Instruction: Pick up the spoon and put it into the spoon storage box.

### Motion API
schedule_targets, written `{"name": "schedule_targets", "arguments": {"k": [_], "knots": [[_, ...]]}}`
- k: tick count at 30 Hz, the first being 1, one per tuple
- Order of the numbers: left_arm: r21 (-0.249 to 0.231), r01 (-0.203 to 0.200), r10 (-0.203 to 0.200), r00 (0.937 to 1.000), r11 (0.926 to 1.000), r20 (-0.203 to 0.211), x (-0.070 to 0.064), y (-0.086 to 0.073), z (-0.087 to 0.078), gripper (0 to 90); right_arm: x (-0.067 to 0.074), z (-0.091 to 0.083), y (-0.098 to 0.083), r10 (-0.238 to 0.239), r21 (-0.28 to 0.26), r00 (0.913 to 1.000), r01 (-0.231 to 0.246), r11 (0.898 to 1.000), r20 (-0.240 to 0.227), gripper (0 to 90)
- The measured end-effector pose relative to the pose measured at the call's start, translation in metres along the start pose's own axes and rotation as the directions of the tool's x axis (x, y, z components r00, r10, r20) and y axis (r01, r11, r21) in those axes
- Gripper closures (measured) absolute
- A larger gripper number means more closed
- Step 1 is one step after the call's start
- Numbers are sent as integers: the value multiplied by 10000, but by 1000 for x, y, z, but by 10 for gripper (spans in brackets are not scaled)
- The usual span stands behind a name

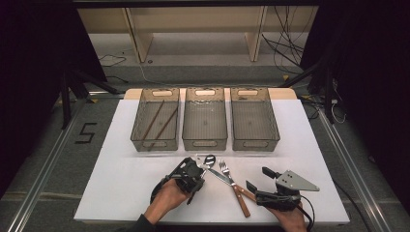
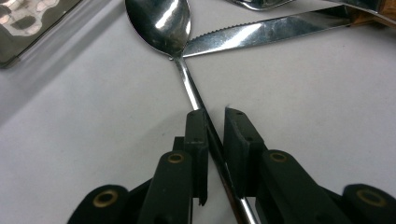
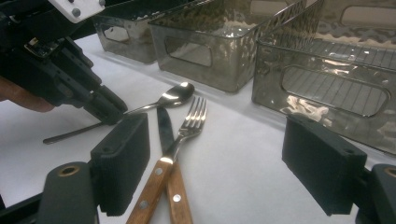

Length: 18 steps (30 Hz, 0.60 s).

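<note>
my left gripper [image 2: 214,122] had its fingers [image 2: 196,135] clamped on the spoon [image 2: 161,25] handle; the right gripper [image 3: 229,168] waited with fingers apart. next i judged a clean lift off the worktop [image 2: 93,140], clear of the knife [image 2: 261,35], toward a bin [image 1: 204,118].

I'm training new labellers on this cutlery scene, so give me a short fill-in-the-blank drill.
1. The left gripper has its jaws around the handle of the ____.
2. The chopsticks lie in the ____ bin of the three.
3. The fork and knife have ____ handles.
4. The right gripper is ____.

Missing words: spoon; left; wooden; open
</note>
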<state>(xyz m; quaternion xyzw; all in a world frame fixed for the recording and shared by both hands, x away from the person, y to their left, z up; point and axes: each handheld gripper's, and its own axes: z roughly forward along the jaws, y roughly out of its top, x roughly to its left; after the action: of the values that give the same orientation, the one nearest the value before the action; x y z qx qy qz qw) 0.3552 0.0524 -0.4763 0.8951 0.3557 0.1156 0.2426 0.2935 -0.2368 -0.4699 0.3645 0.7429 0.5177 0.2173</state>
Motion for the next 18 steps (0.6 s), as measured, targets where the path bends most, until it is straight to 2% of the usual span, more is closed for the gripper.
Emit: {"name": "schedule_targets", "arguments": {"k": [5,8,11,16,18], "knots": [[-51,78,-77,9999,10000,123,2,0,-1,811,0,-1,0,-10,6,10000,10,10000,-24,242],[-328,184,-181,9998,9993,101,4,1,-7,858,0,-1,1,-17,-19,10000,17,10000,-31,242],[-313,456,-442,9981,9985,430,9,0,-6,859,-1,-1,0,-25,-35,10000,25,10000,-29,242],[-390,447,-437,9987,9982,251,10,0,-8,862,-1,-1,1,-38,-55,10000,38,10000,-12,242],[-434,572,-561,9981,9974,266,12,-1,-9,868,-1,-1,1,-24,-76,10000,24,10000,-36,242]]}}
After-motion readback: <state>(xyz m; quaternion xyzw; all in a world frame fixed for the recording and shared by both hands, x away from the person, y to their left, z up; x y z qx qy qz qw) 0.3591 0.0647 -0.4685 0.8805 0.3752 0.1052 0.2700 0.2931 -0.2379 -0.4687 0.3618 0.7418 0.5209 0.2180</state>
